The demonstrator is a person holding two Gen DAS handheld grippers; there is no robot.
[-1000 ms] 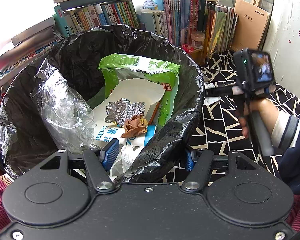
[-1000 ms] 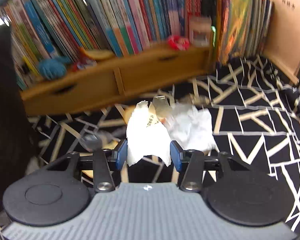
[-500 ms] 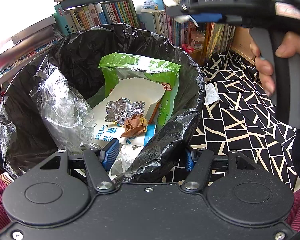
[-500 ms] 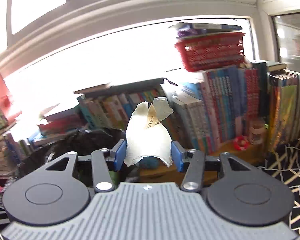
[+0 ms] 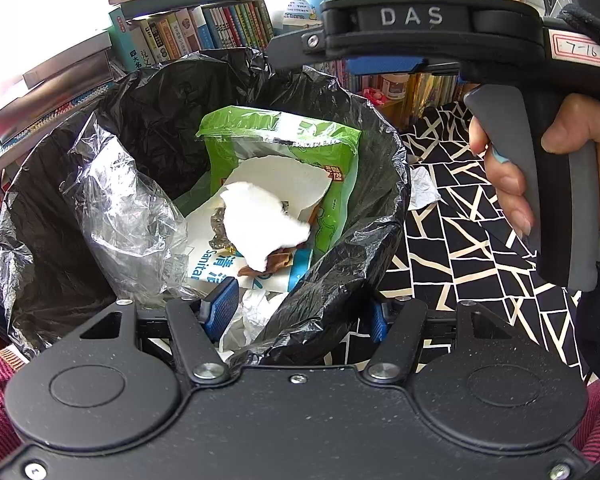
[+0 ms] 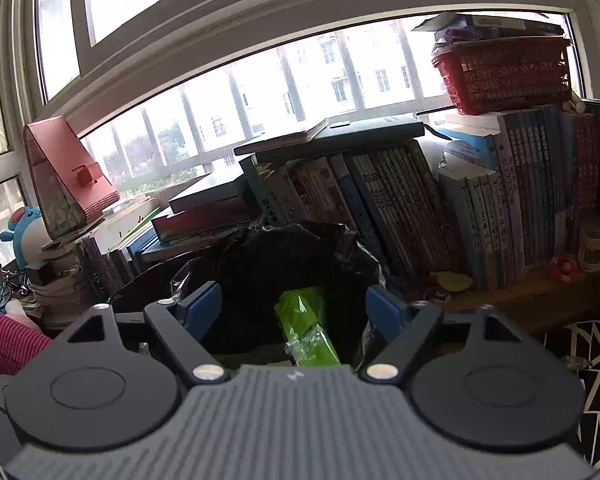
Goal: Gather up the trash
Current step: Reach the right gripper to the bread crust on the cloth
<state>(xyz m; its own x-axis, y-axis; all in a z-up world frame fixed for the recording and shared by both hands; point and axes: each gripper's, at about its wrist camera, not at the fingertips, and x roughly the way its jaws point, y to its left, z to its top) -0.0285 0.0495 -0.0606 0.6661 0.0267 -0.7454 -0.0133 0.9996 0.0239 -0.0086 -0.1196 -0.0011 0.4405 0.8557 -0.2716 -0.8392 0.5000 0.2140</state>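
A bin lined with a black trash bag (image 5: pixel 148 120) fills the left wrist view. Inside it lie a green snack packet (image 5: pixel 332 148), clear plastic film (image 5: pixel 128 216), foil and a sanitary-pad wrapper. On top of that heap is a torn white paper scrap (image 5: pixel 260 220). My left gripper (image 5: pixel 299 314) is open, its fingers straddling the bag's near rim. Above the bin's far right rim, my right gripper (image 5: pixel 300 54) hangs open and empty, held by a hand (image 5: pixel 580 136). The right wrist view looks past the open right gripper (image 6: pixel 294 304) into the bag (image 6: pixel 284 256) and onto the green packet (image 6: pixel 304 320).
A crumpled white tissue (image 5: pixel 422 194) lies on the black-and-cream patterned mat (image 5: pixel 460 240) right of the bin. Rows of books (image 6: pixel 380 208) on a low wooden shelf stand behind it under a window. A red basket (image 6: pixel 500 76) tops the books.
My right gripper rose from the mat with the white paper scrap, came over the bin and opened; the scrap now lies in the bag. The left gripper has not moved.
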